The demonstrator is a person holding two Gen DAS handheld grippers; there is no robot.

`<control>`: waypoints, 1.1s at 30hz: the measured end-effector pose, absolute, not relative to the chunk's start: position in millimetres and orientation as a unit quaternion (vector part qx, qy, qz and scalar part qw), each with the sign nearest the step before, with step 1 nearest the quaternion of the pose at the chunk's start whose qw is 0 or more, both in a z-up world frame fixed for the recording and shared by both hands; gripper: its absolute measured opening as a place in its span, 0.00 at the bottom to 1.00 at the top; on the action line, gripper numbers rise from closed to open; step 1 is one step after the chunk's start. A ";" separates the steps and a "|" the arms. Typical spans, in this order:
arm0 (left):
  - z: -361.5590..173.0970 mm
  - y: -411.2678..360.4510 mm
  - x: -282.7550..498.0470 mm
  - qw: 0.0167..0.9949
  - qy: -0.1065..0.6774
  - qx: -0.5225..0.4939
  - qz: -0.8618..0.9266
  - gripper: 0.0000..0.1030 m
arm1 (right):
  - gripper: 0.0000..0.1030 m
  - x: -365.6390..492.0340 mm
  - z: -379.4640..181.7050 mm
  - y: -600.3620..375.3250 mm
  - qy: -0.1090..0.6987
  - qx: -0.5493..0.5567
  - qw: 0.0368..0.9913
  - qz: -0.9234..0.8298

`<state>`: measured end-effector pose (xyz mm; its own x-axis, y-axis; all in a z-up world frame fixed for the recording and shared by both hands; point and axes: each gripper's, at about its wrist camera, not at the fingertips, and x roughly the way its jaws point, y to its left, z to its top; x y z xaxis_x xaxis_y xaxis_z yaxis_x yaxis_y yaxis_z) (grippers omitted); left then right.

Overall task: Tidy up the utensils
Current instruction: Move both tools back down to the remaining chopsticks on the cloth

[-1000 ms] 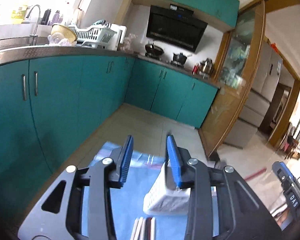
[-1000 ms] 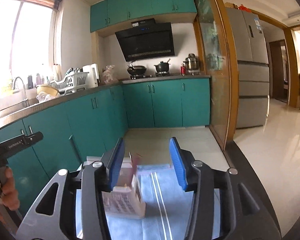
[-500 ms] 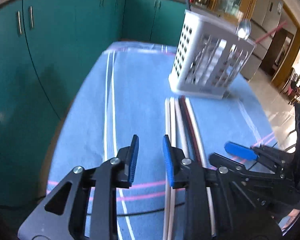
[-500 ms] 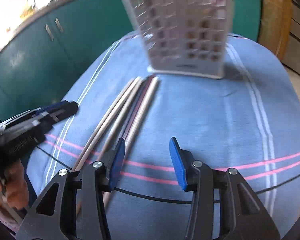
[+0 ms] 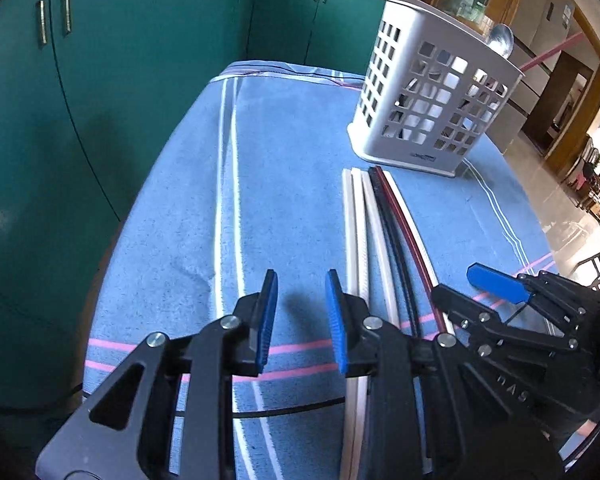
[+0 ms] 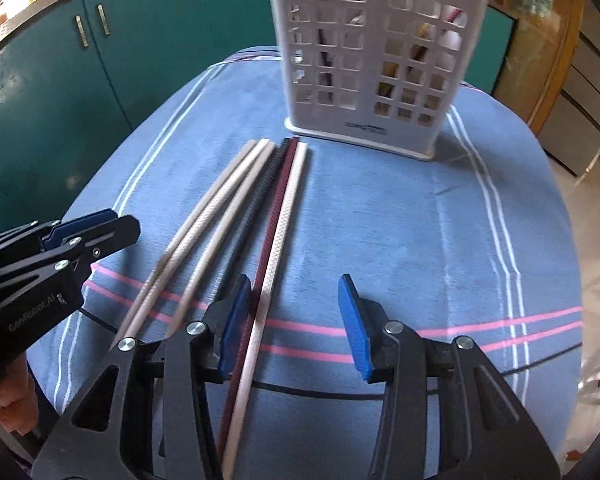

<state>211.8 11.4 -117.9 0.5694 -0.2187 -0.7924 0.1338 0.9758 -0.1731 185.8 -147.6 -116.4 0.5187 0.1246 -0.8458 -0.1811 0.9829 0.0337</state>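
Observation:
Several chopsticks (image 6: pixel 256 208), pale, black and dark red, lie side by side on a blue striped cloth (image 6: pixel 380 220), pointing at a white perforated utensil holder (image 6: pixel 376 72). They also show in the left wrist view (image 5: pixel 376 232), with the holder (image 5: pixel 432 96) behind them holding a metal spoon (image 5: pixel 500 40). My left gripper (image 5: pixel 300 312) is open and empty, low over the cloth just left of the chopsticks. My right gripper (image 6: pixel 292 320) is open and empty over the near ends of the rightmost chopsticks.
Teal kitchen cabinets (image 5: pixel 100 60) stand close to the left and behind the table. The cloth-covered table's edges curve away on all sides. A tiled floor (image 5: pixel 560 200) and a fridge (image 6: pixel 580 92) lie to the right.
Both grippers tipped down from facing the kitchen to the tabletop, then settled lower and closer to the chopsticks. The right gripper now straddles the rightmost chopsticks.

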 end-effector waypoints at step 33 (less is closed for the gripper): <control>-127.4 -12.7 214.3 0.869 0.482 -0.023 -0.111 0.11 | 0.31 181.5 -120.9 -158.6 0.484 0.004 0.865 0.133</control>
<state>214.3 -12.7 -127.4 0.5107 -0.2155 -0.8323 0.1710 0.9742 -0.1473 181.5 -158.6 -120.9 0.4967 0.2341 -0.8358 -0.2270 0.9645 0.1353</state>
